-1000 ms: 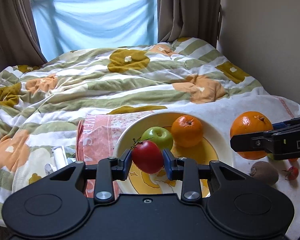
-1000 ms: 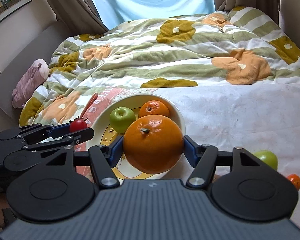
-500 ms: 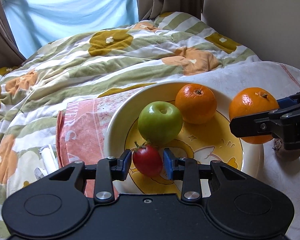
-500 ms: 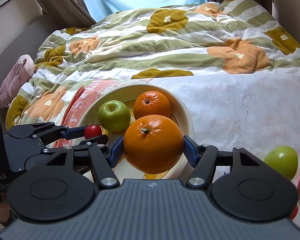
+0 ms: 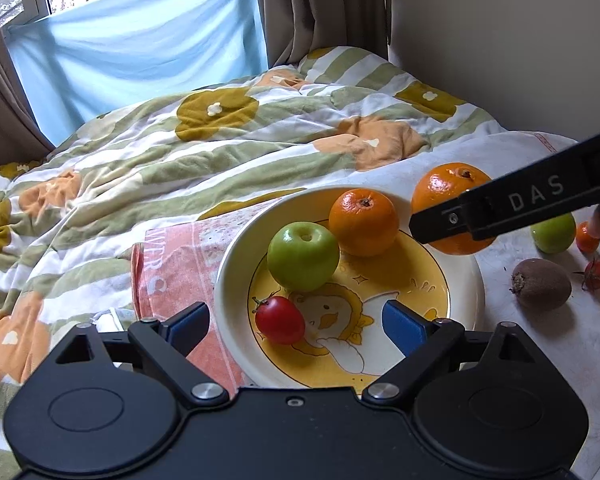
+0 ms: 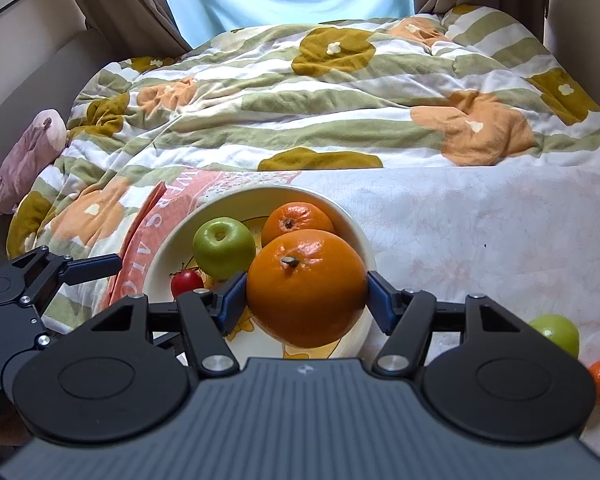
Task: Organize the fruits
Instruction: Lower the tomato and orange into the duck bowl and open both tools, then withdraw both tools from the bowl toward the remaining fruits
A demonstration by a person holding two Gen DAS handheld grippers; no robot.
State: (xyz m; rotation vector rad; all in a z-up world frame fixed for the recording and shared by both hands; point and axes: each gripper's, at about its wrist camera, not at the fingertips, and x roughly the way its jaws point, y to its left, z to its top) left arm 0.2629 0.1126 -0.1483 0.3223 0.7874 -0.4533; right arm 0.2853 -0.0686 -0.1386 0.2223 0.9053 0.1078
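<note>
A cream plate (image 5: 236, 280) with a yellow duck print holds a green apple (image 5: 303, 256), a smaller orange (image 5: 363, 222) and a red tomato (image 5: 280, 319). My left gripper (image 5: 296, 322) is open, its blue pads apart on either side of the tomato, which lies free on the plate. My right gripper (image 6: 306, 300) is shut on a large orange (image 6: 306, 286) and holds it over the plate's near right rim (image 6: 358, 236). The same orange shows in the left wrist view (image 5: 446, 188) behind the right gripper's black finger.
The plate sits on a pink towel (image 5: 172, 252) on a bed with a flowered quilt (image 5: 220, 148). On the white cloth to the right lie a kiwi (image 5: 540, 283), a second green apple (image 5: 553, 233), a small orange (image 5: 586, 238) and a cherry tomato (image 5: 595, 275). A pink plush toy (image 6: 28, 156) lies far left.
My left gripper lowered the tomato onto the plate, opened and let it go. My right gripper carried the large orange closer over the plate's rim.
</note>
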